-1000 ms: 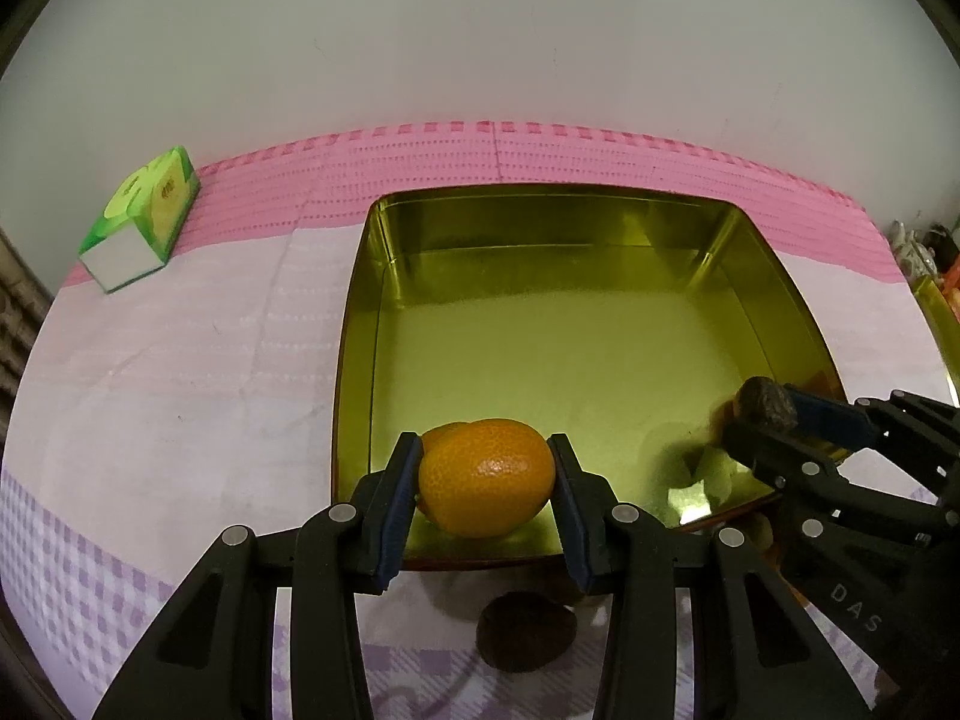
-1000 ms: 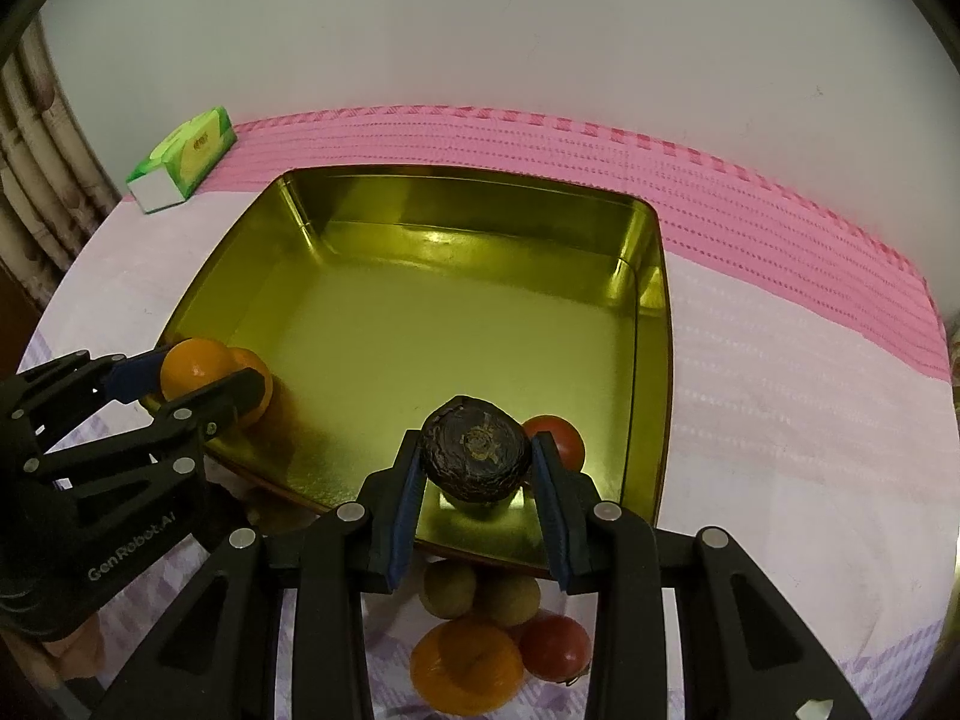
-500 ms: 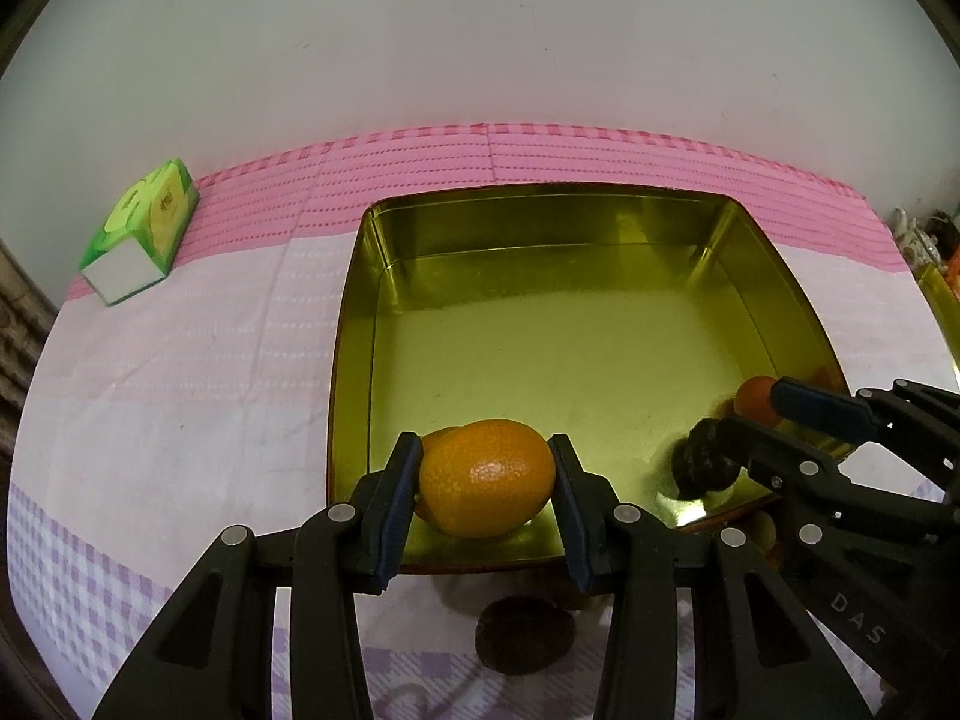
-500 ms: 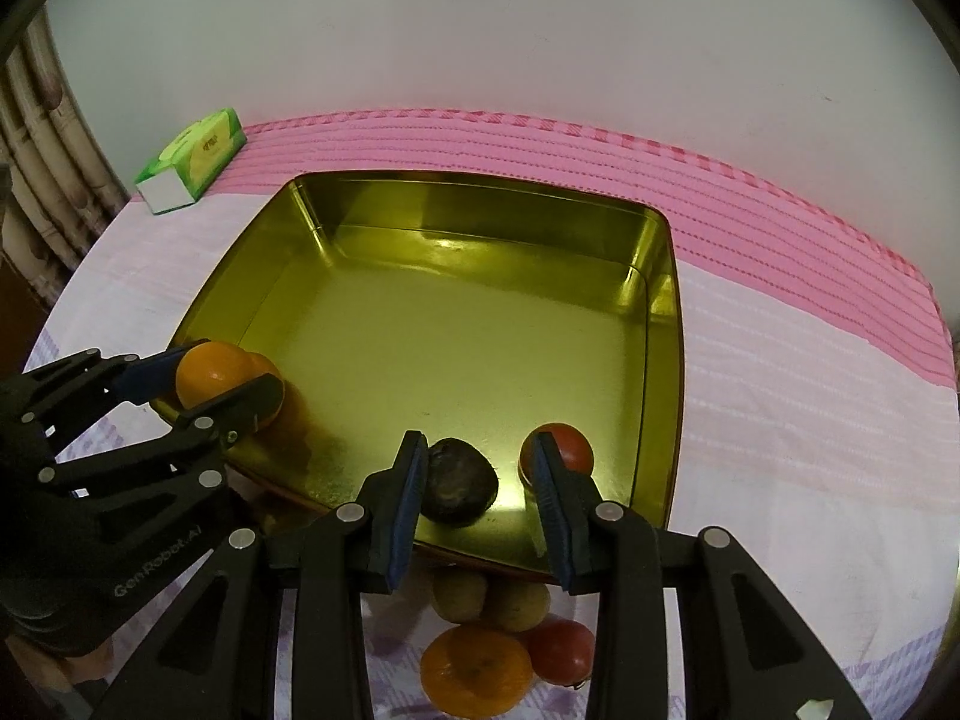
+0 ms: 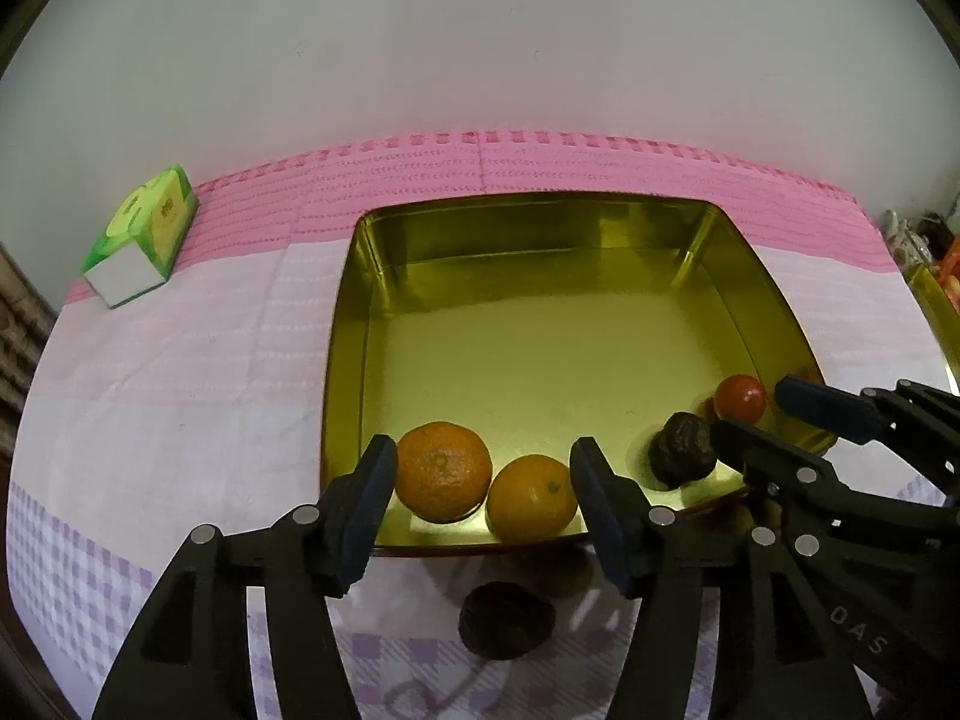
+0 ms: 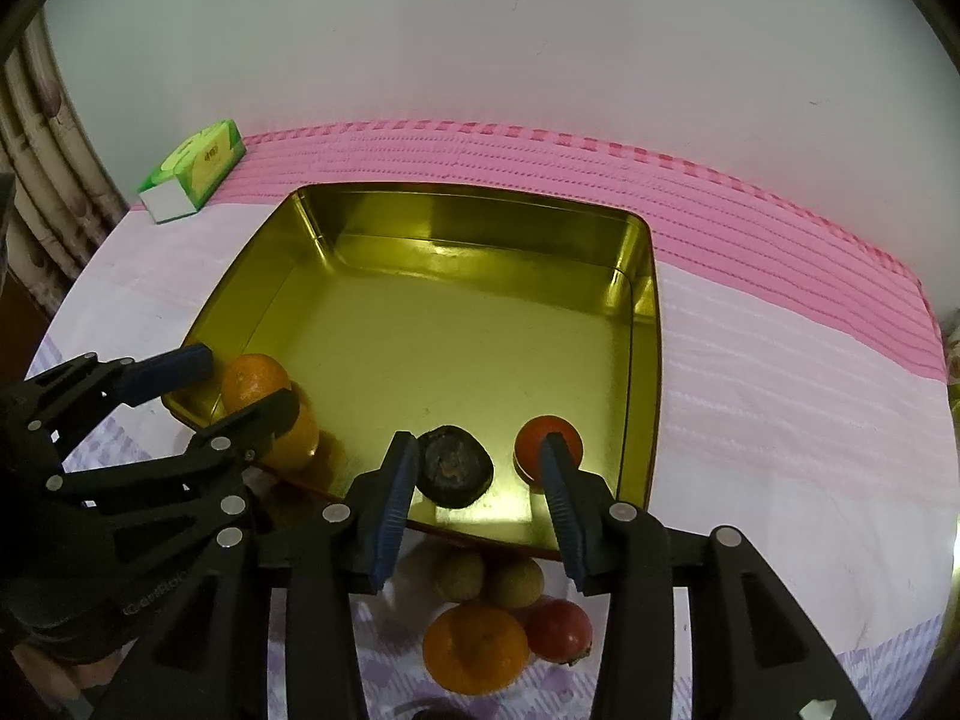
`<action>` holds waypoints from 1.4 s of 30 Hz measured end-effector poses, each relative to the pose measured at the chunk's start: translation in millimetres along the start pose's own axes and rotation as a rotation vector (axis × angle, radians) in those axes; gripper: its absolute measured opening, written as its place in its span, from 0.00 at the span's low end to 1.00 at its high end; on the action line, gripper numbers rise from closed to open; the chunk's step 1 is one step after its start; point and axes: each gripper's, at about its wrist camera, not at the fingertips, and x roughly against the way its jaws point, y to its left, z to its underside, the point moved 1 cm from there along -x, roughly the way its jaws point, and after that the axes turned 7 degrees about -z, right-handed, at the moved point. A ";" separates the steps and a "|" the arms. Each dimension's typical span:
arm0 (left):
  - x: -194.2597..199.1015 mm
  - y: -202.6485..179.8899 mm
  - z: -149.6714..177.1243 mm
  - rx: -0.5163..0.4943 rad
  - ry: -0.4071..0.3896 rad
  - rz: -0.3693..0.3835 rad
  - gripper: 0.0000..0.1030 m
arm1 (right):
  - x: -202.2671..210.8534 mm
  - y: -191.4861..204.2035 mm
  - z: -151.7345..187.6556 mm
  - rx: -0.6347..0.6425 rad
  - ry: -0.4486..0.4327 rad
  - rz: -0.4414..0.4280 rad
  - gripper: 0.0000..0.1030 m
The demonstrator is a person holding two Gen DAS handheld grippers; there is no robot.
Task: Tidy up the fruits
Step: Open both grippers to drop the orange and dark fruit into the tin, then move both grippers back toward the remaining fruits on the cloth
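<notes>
A gold square tray (image 5: 540, 222) (image 6: 480, 222) sits on the pink cloth. Two oranges (image 5: 443, 471) (image 5: 531, 498) lie in its near left corner, between the fingers of my open left gripper (image 5: 483, 501); they also show in the right wrist view (image 6: 255, 381). A dark wrinkled fruit (image 6: 454, 466) (image 5: 684, 457) and a red fruit (image 6: 543, 435) (image 5: 742, 397) lie in the near right corner, in front of my open right gripper (image 6: 477, 495). Neither gripper holds anything.
Loose fruit lies on the cloth before the tray: another dark fruit (image 5: 506, 620), an orange (image 6: 475, 648), a red fruit (image 6: 559, 629) and two brownish ones (image 6: 459, 575). A green tissue box (image 5: 141, 237) (image 6: 193, 171) stands at the far left.
My left gripper opened and let the orange drop into the tray beside the other one. My right gripper opened wider and drew back from the dark fruit it released.
</notes>
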 end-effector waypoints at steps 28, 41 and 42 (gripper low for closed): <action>43.7 17.9 91.4 0.051 0.030 -0.036 0.59 | 54.8 -11.7 84.6 -0.063 -0.009 0.016 0.39; 38.9 25.8 137.9 0.079 0.089 -0.043 0.59 | 52.5 -18.0 146.9 -0.126 0.058 -0.004 0.39; 39.2 25.4 138.0 0.078 0.088 -0.043 0.59 | 52.0 -16.8 147.4 -0.125 0.060 -0.006 0.39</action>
